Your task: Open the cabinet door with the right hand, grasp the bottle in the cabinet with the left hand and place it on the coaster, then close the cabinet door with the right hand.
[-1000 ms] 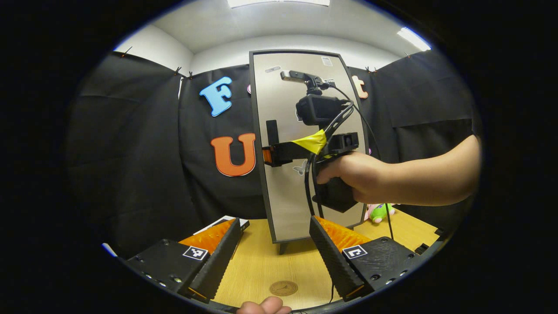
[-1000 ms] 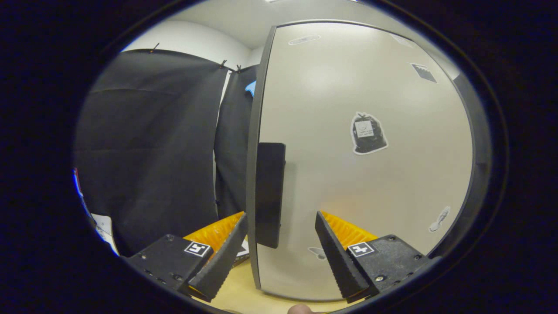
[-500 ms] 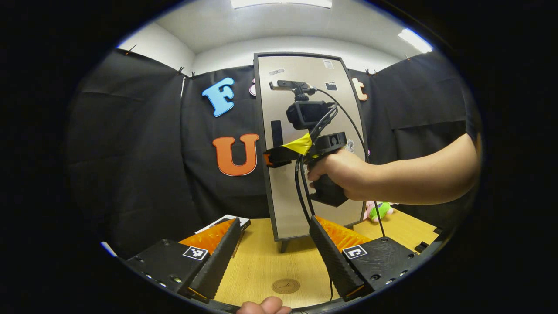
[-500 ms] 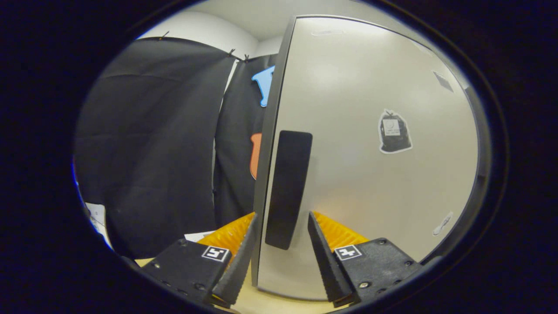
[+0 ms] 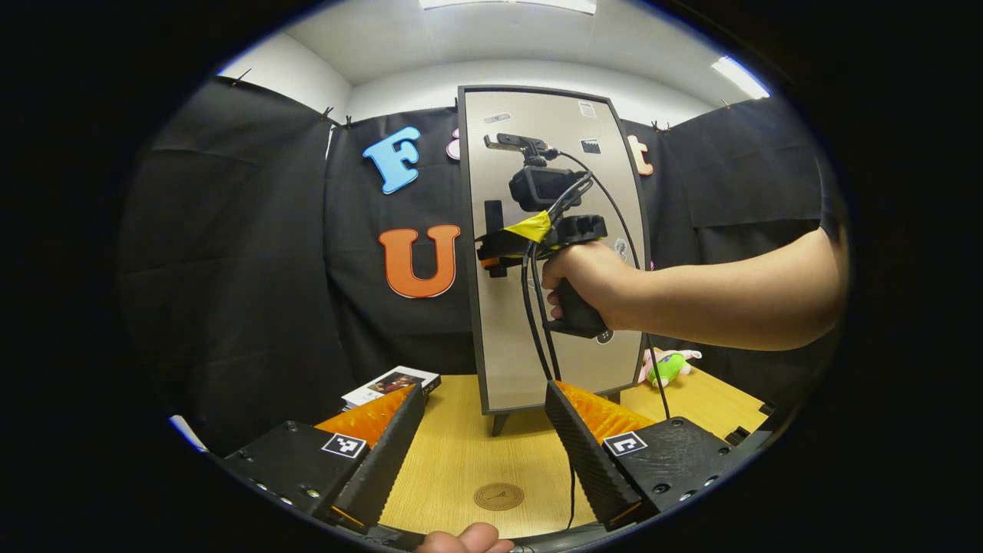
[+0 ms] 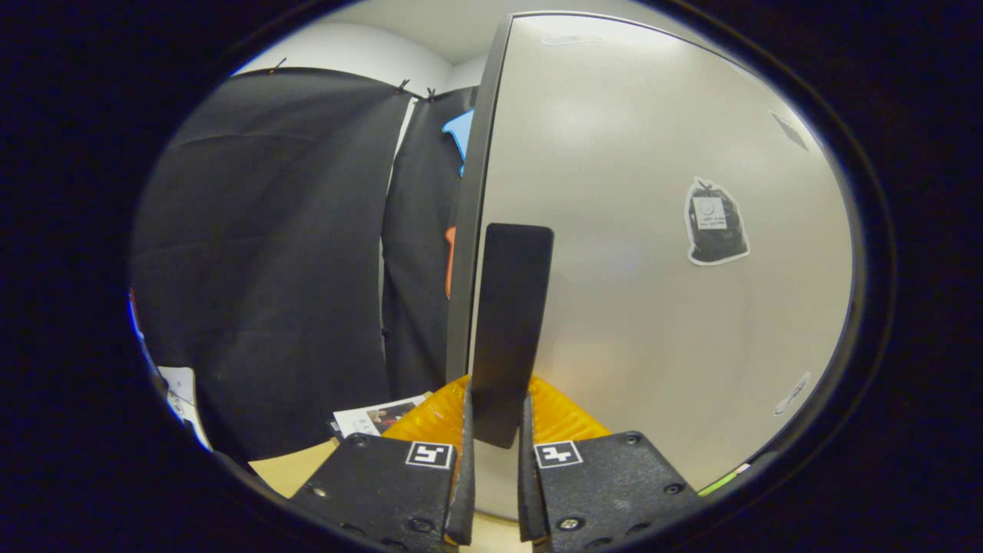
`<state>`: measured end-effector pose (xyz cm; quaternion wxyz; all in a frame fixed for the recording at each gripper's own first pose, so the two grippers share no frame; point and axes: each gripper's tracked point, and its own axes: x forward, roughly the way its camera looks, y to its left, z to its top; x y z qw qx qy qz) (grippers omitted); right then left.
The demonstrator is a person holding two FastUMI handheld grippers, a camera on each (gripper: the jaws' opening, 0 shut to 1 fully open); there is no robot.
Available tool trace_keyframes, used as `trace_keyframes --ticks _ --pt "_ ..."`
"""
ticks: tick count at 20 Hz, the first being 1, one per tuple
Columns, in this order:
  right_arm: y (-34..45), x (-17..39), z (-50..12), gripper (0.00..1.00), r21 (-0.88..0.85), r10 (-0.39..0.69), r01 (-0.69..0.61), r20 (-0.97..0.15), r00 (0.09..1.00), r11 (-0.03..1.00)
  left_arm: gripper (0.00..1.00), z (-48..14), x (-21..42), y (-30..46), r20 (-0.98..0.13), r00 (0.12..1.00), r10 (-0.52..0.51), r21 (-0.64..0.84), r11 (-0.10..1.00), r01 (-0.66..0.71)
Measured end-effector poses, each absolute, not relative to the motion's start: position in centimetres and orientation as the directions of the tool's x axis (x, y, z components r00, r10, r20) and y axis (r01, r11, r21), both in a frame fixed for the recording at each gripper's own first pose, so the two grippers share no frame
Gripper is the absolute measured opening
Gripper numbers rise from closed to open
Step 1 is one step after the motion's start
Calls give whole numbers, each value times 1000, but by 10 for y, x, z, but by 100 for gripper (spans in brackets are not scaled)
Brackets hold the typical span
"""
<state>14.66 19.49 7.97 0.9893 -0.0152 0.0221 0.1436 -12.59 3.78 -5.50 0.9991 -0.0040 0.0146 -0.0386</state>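
A tall cabinet stands at the back of the wooden table, and its grey door [image 5: 561, 322] looks closed, hiding the inside. A black vertical handle [image 6: 511, 322] sits near the door's left edge. My right gripper [image 6: 496, 392] is shut on the lower part of this handle, one finger on each side. In the left gripper view a hand holds that right gripper [image 5: 495, 259] against the handle [image 5: 493, 213]. My left gripper [image 5: 484, 390] hangs open above the table, nothing between its fingers. A round brown coaster [image 5: 498, 496] lies on the table between and below its fingers.
A small booklet [image 5: 390, 382] lies on the table [image 5: 453, 453] left of the cabinet. A green and pink plush toy [image 5: 668, 366] lies to the cabinet's right. A black cable [image 5: 537, 338] hangs from the right gripper in front of the door.
My right gripper went forward around the door handle and its fingers went from wide open to shut on it. The left gripper stayed open and barely moved.
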Motion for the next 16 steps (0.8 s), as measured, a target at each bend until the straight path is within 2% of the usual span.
trace_keyframes --ticks 3,16 --pt "196 140 81 20 -15 304 -305 -39 952 952 96 -56 -129 41 -30 997 -68 -14 998 68" --pt "175 40 79 14 51 474 -474 2 880 879 96 -73 -147 51 -110 992 -65 -27 998 62"
